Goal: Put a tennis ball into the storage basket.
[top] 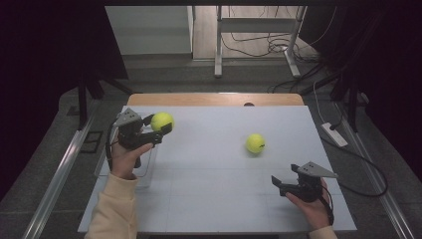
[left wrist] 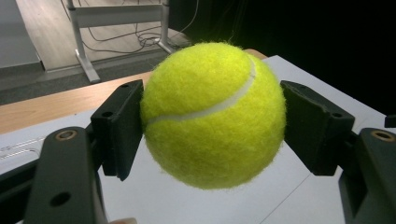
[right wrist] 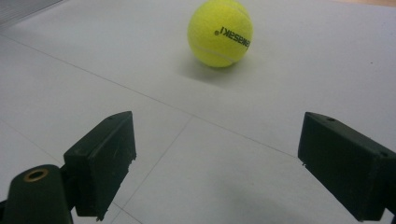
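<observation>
- Light falls from overhead onto the white table [top: 214, 164], evenly and without glare; the room around it sinks into near black
- The tennis ball [left wrist: 212, 114] clamped between the left jaws is sharp, its felt fuzz crisp, the floor beyond it soft
- Ahead of the right jaws, the second ball [right wrist: 220, 32] casts a faint shadow toward them
- The nearest jaw bases blur slightly
</observation>
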Demonstrator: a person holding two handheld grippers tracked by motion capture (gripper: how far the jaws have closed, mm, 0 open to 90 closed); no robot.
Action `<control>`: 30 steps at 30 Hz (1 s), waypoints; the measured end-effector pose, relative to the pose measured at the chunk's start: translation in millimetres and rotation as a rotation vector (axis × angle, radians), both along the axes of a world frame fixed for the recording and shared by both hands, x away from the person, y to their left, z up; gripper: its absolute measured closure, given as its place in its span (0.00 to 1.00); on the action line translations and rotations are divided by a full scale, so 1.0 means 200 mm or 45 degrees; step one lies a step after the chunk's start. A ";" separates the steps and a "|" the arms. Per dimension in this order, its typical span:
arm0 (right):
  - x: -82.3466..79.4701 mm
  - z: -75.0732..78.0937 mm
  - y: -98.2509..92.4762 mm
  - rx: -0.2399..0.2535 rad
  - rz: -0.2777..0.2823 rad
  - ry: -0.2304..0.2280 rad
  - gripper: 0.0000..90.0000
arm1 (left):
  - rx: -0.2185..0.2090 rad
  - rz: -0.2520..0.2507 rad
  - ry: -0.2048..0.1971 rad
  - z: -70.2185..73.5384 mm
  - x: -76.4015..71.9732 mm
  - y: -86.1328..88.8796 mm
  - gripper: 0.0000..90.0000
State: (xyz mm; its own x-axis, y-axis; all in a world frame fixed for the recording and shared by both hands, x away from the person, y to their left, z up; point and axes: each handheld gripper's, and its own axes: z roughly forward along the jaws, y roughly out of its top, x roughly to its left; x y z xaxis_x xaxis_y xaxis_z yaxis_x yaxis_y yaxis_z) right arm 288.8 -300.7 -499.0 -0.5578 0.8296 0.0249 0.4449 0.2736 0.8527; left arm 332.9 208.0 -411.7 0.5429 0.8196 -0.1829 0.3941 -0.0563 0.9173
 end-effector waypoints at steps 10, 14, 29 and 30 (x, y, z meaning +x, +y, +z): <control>0.00 0.00 0.00 0.000 0.000 0.000 0.13 | -0.011 0.029 -0.008 0.00 0.00 0.04 0.30; 0.00 0.00 0.00 0.000 0.000 -0.002 0.13 | -0.016 0.043 -0.010 0.00 0.00 0.06 0.30; 0.00 0.00 0.00 0.002 0.001 -0.002 0.13 | -0.030 0.092 -0.019 0.01 0.00 0.13 0.30; 0.00 0.00 0.00 0.002 0.001 -0.002 0.13 | -0.031 0.094 -0.019 0.01 0.00 0.13 0.30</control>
State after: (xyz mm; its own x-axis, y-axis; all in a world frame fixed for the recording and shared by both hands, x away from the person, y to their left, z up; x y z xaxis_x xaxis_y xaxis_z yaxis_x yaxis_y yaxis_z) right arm 288.6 -301.1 -498.6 -0.5582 0.8293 0.0253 0.4438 0.2727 0.8537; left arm 332.3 234.9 -409.7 0.4839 0.8530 -0.1954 0.3828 -0.0055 0.9238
